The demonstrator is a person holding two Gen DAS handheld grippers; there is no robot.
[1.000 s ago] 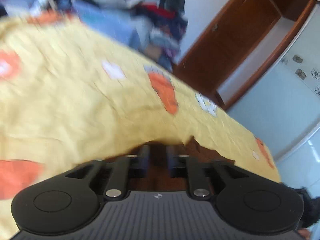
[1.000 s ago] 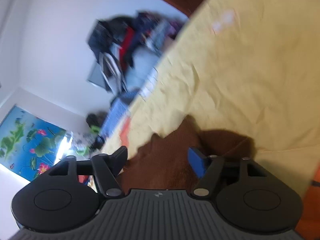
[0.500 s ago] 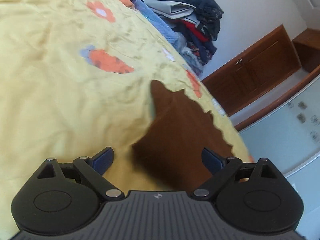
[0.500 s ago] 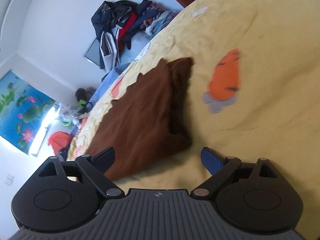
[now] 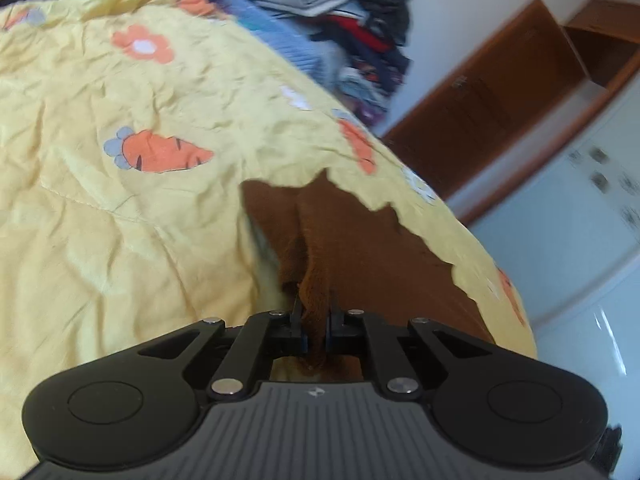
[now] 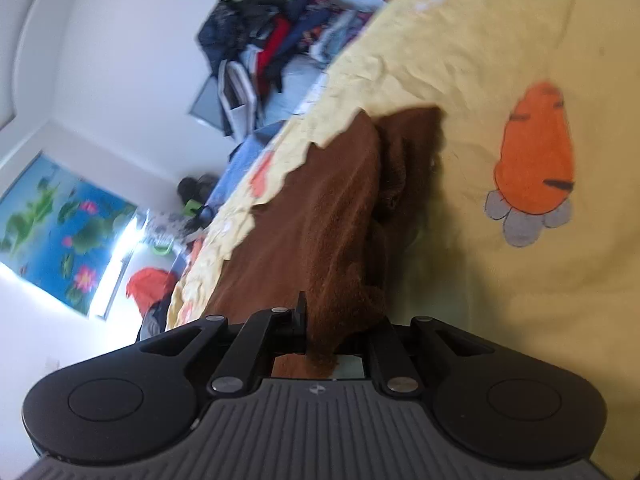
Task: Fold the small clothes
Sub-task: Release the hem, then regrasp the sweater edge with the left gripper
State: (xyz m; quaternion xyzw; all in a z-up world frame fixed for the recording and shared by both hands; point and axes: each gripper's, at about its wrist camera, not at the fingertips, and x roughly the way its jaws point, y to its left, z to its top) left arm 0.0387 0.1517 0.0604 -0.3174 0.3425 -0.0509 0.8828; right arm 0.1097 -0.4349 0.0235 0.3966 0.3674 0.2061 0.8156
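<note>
On the yellow bedspread (image 5: 120,208), left tongs (image 5: 315,320) and right tongs (image 6: 320,320) each pinch the brown garment (image 6: 312,216).

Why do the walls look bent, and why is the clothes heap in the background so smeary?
Left wrist view: the fisheye lens curves the wooden cabinet; the clothes pile is motion-blurred, while the left gripper pinching the brown garment stays sharp. Right wrist view: walls bow, the window glares white, and the carrot print is soft.

We see a fuzzy, matt brown cloth garment (image 5: 360,248) on a crinkled matt yellow cotton-like bedsheet (image 5: 100,208). The black gripper (image 5: 316,326) looks matt plastic with shiny metal rivets; the blurred reddish-brown cabinet (image 5: 492,104) seems smooth wood.
</note>
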